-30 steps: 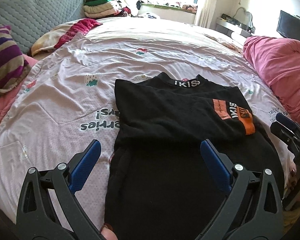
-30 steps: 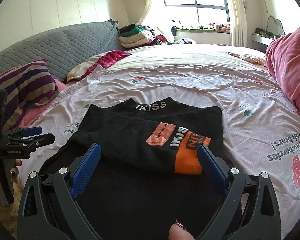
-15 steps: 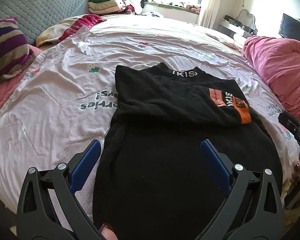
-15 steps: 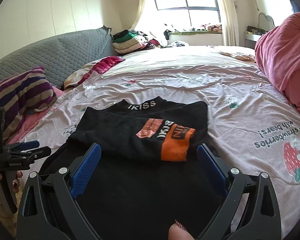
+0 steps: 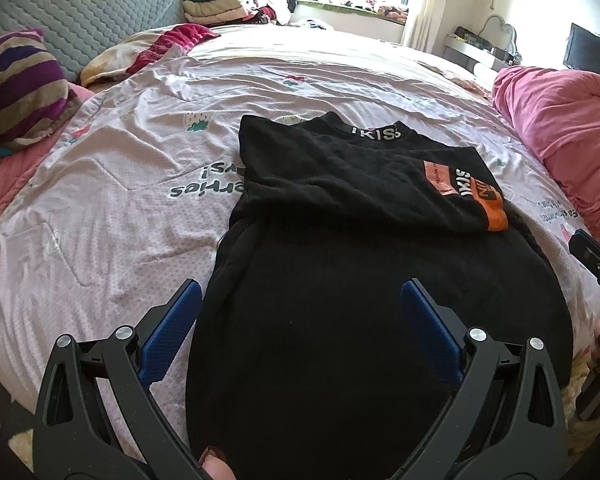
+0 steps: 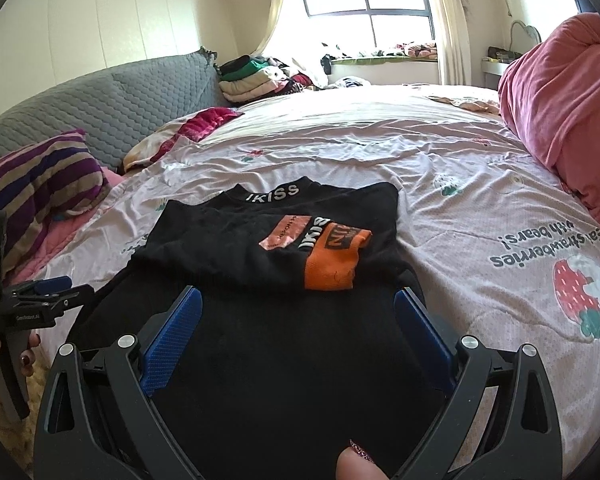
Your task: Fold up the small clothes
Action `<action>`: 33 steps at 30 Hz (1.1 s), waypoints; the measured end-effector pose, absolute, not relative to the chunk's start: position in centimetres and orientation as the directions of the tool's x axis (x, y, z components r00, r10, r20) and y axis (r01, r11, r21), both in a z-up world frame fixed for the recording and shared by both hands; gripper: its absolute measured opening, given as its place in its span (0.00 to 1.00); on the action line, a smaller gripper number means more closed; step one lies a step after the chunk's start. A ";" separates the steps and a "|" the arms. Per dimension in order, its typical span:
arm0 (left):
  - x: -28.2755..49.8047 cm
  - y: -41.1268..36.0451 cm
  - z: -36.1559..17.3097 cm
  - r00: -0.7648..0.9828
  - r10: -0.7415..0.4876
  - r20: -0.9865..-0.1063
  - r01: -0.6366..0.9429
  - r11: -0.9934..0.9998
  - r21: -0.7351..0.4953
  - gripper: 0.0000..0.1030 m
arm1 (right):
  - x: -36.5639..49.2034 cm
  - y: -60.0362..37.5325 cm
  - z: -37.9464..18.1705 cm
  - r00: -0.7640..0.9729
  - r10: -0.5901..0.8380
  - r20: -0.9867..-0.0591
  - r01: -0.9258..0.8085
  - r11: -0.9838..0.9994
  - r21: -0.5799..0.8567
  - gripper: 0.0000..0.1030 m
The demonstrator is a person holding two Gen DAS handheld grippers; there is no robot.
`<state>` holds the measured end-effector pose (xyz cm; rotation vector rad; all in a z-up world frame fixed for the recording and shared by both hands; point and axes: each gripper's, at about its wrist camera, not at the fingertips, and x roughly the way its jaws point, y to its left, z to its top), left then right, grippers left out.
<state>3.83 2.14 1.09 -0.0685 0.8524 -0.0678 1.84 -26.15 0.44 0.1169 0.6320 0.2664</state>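
A black top (image 5: pixel 360 280) with white collar lettering and an orange cuff (image 5: pixel 494 216) lies on the bed, collar far from me, both sleeves folded across its chest. It also shows in the right wrist view (image 6: pixel 284 320) with the orange cuff (image 6: pixel 334 268) on top. My left gripper (image 5: pixel 300 300) is open and empty above the hem's left part. My right gripper (image 6: pixel 296 308) is open and empty above the hem's right part. The left gripper also appears at the left edge of the right wrist view (image 6: pixel 48 292), and the right gripper at the right edge of the left wrist view (image 5: pixel 592 256).
The bed has a pink printed sheet (image 5: pixel 140 200). A striped pillow (image 5: pixel 16 92) lies at the left, a pink duvet (image 5: pixel 568 132) at the right. Folded clothes (image 6: pixel 252 80) are stacked by the grey headboard (image 6: pixel 112 108). The bed's near edge is under the hem.
Both grippers have drawn back toward the hem and risen a little; the top looks farther away. Both stay open and empty. The top has not moved.
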 end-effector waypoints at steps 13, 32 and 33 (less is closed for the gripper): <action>2.6 2.5 0.5 0.645 -0.070 -0.761 0.020 0.997 -0.074 0.91 | 0.5 -26.8 -0.6 0.757 0.277 -0.592 -0.200 0.961 0.193 0.93; 0.5 4.8 -0.9 0.617 -0.037 -0.786 -0.025 0.997 -0.067 0.91 | -1.8 -27.8 -3.6 0.701 0.237 -0.673 -0.166 0.971 0.170 0.93; 0.4 5.0 -1.0 0.615 -0.036 -0.788 -0.028 0.997 -0.067 0.91 | -1.9 -27.9 -3.6 0.700 0.239 -0.673 -0.166 0.971 0.172 0.93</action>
